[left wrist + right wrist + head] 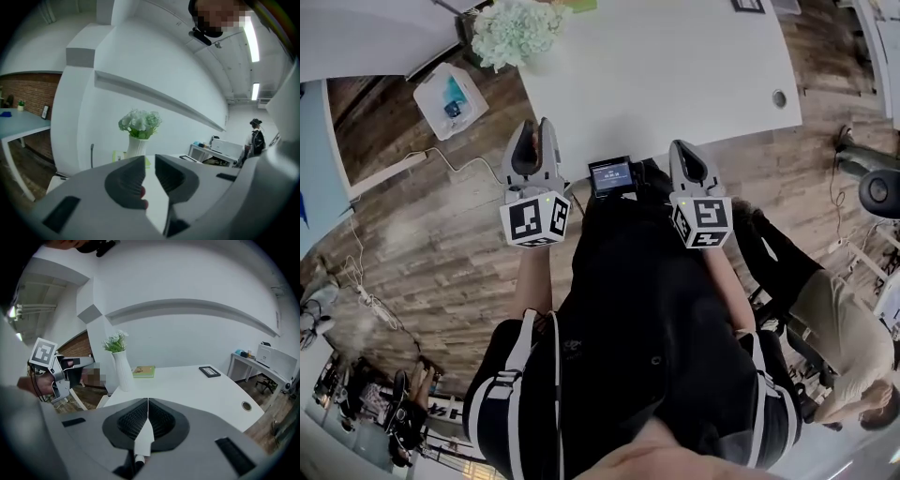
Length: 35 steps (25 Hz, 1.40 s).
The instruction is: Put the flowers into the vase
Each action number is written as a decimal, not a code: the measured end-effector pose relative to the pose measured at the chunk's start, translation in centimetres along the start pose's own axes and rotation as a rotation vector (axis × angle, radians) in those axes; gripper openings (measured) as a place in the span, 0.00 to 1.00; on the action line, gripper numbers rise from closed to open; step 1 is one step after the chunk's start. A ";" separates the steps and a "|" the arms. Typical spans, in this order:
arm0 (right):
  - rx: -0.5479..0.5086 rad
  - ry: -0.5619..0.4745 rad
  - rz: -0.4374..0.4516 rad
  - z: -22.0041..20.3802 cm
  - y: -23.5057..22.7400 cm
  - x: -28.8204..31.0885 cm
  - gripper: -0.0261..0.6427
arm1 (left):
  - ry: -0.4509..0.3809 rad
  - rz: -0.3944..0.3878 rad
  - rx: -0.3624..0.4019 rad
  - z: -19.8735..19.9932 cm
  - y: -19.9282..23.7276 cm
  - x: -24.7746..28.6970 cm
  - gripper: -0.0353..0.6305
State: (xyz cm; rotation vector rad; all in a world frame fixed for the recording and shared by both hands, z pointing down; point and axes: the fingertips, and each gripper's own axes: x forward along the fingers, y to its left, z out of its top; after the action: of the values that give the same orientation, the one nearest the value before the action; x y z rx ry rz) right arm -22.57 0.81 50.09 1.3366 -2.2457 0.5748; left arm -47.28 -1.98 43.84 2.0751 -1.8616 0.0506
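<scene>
Near the table [675, 75], left gripper [535, 128] forward, jaws ajar, right gripper [684, 150] closed

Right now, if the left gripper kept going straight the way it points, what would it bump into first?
Probably the tall white vase of pale green-white flowers, seen just above the jaws of the left gripper. Depth is unclear; the edge of the white table might come first.

1. The left gripper [150, 161] is held out before the body, jaws a narrow gap apart, nothing between them.
2. The right gripper [147, 401], alongside, has jaws pressed together, empty.
</scene>
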 end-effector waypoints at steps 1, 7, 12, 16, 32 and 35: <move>-0.001 -0.003 0.005 -0.1 0.0 -0.2 0.06 | 0.015 0.031 -0.018 -0.6 -0.2 -0.7 0.16; -0.016 -0.050 0.073 -0.3 0.1 -0.8 0.06 | 0.058 0.060 -0.086 -3.5 -2.2 -4.0 0.12; -0.014 -0.130 0.108 -1.8 -1.8 -5.6 0.06 | 0.033 0.139 -0.095 -4.7 -5.7 -7.9 0.12; 0.002 -0.146 0.136 -5.3 -5.2 -11.7 0.06 | 0.030 0.187 -0.114 -6.8 -12.5 -12.1 0.12; 0.013 -0.190 0.332 -10.4 -7.4 -21.7 0.06 | -0.049 0.398 -0.090 -8.4 -22.9 -25.5 0.12; 0.025 -0.163 0.346 -11.8 -6.5 -22.2 0.06 | -0.035 0.406 -0.093 -9.4 -23.0 -26.5 0.12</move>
State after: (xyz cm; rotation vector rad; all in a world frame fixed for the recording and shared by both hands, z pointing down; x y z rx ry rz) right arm -5.36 20.08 47.45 1.0430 -2.6359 0.6299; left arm -26.69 27.67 40.44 1.6191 -2.2324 0.0279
